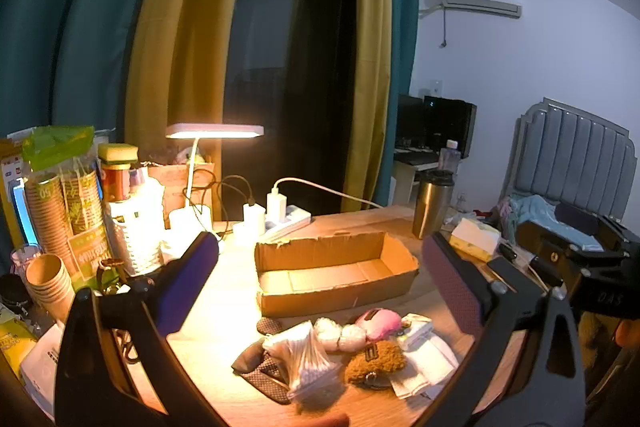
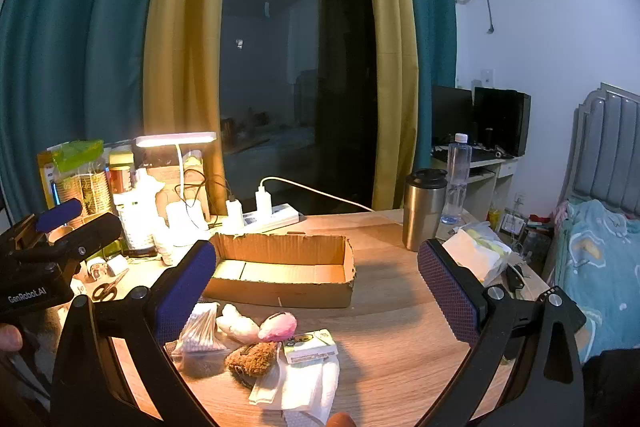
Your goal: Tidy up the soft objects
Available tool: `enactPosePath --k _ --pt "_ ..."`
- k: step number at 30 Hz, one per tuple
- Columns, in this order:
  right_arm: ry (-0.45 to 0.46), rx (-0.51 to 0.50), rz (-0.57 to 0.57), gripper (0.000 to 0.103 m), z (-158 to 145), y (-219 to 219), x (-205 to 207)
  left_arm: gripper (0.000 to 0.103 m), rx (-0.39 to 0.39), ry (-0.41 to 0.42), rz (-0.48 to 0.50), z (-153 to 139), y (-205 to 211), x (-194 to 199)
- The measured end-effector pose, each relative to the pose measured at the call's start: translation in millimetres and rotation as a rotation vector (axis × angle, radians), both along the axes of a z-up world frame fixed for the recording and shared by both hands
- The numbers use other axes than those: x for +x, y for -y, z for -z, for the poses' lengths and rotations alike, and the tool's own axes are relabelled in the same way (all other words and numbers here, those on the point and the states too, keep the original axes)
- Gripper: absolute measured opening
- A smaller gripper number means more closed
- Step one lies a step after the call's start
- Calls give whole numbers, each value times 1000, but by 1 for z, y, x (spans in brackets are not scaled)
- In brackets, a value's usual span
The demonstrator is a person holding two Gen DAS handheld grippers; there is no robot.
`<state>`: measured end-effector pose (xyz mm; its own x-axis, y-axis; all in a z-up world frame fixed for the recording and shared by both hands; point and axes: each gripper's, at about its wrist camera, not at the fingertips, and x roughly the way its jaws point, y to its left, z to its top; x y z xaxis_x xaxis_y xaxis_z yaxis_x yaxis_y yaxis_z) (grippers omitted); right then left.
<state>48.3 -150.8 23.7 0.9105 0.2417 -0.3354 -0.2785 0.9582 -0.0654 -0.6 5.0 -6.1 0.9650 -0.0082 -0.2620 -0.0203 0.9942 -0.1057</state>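
The left gripper (image 1: 320, 291) has its jaws spread as wide as they go and holds nothing; its 2 purple-padded fingers (image 1: 188, 283) frame the scene from above the near edge of the wooden table (image 1: 224, 315). The right gripper (image 2: 316, 291) is the same: fully spread, empty, aimed slightly downward over that near edge.

The move ahead turns on this: the heap of soft things lies just below and ahead of both grippers, between them and the cardboard box (image 1: 332, 267), which sits directly behind the heap with its long axis running left to right across the view. In the left wrist view the heap sits roughly midway between the fingers; in the right wrist view it lies toward the left finger. So neither hand looks clearly nearer.

The heap is loose and overlapping. A clear bag of cotton swabs (image 1: 304, 355) lies on a dark mesh pouch (image 1: 260, 371). Beside it are 2 white cotton balls (image 1: 340, 333), a pink plush toy (image 1: 380, 323), a brown fuzzy toy (image 1: 376, 361), a small printed tissue pack (image 2: 310, 345) and folded white tissues (image 2: 304, 383). The box (image 2: 280, 283) looks empty, so I judge nothing is sorted yet.
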Motion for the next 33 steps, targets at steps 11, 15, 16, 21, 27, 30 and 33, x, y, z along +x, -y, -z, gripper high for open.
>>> enactPosePath --k 11,15,16,21,27,30,33 --pt "-3 -2 0 102 -1 2 0 102 -5 2 4 -3 -2 -1" --pt "-3 -4 0 102 0 1 0 102 -6 1 4 -4 -3 0" --pt "-2 -3 -1 102 0 1 0 102 -6 1 5 -3 -3 0" --pt "-3 -3 0 102 0 1 0 102 -8 1 6 -5 -3 -1" --pt "-4 -2 0 102 0 2 1 102 -5 -1 11 -7 -2 -1" --pt "-4 -4 -1 102 1 4 -2 102 -5 -1 11 -8 -1 -2" --pt "-5 -4 -1 102 1 3 -3 102 -5 -1 12 -8 -2 -2"
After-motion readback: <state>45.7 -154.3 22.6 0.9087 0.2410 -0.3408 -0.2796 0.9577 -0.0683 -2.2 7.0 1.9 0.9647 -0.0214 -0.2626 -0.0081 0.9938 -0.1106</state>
